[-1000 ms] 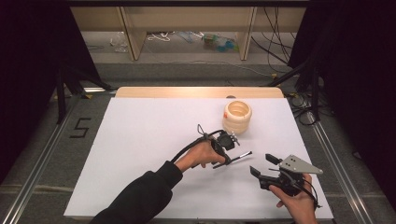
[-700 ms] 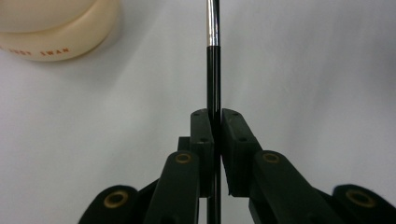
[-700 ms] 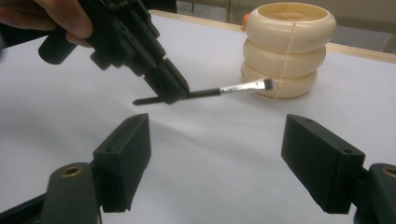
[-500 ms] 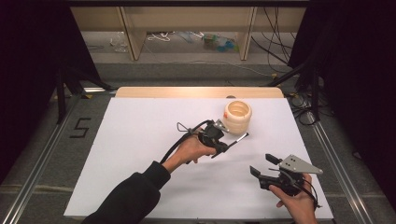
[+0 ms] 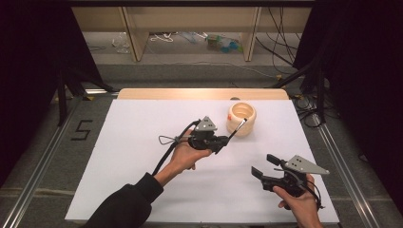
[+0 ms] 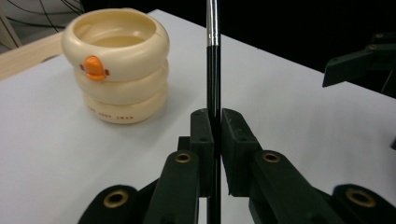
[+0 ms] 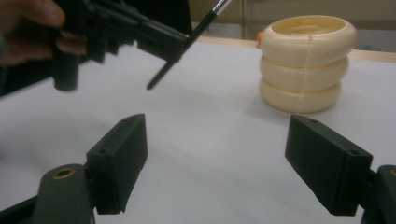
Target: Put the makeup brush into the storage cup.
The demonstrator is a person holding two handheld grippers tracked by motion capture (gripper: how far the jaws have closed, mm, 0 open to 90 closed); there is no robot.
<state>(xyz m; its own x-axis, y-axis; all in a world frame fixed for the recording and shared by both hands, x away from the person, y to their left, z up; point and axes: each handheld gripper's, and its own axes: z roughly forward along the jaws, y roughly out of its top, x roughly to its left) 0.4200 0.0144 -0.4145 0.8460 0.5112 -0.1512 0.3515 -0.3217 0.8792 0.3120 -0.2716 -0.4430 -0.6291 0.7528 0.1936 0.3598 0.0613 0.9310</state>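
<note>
My left gripper (image 5: 225, 142) is held above the middle of the table, shut on a slim black pen (image 5: 236, 129) with a silver section. The pen slants up and away, and its far end reaches the near rim of a cream cup (image 5: 241, 118) made of three stacked rings. In the left gripper view the pads (image 6: 203, 135) pinch the pen (image 6: 213, 70) upright, with the cup (image 6: 116, 65) and its orange duck bill to the left. My right gripper (image 5: 264, 166) rests open near the front right with nothing between its jaws. The right gripper view looks between its own jaws (image 7: 219, 140) at the cup (image 7: 306, 65) and the left gripper (image 7: 170, 44).
A white sheet (image 5: 142, 142) covers the table, with a wooden strip (image 5: 199, 93) along the far edge. Metal rails (image 5: 43, 166) run along both sides. Shelves and loose cables (image 5: 190, 38) lie beyond the table.
The left gripper has lifted and moved away from the person, swinging the pen's far end up to the cup's rim. The right gripper has stayed in place.
</note>
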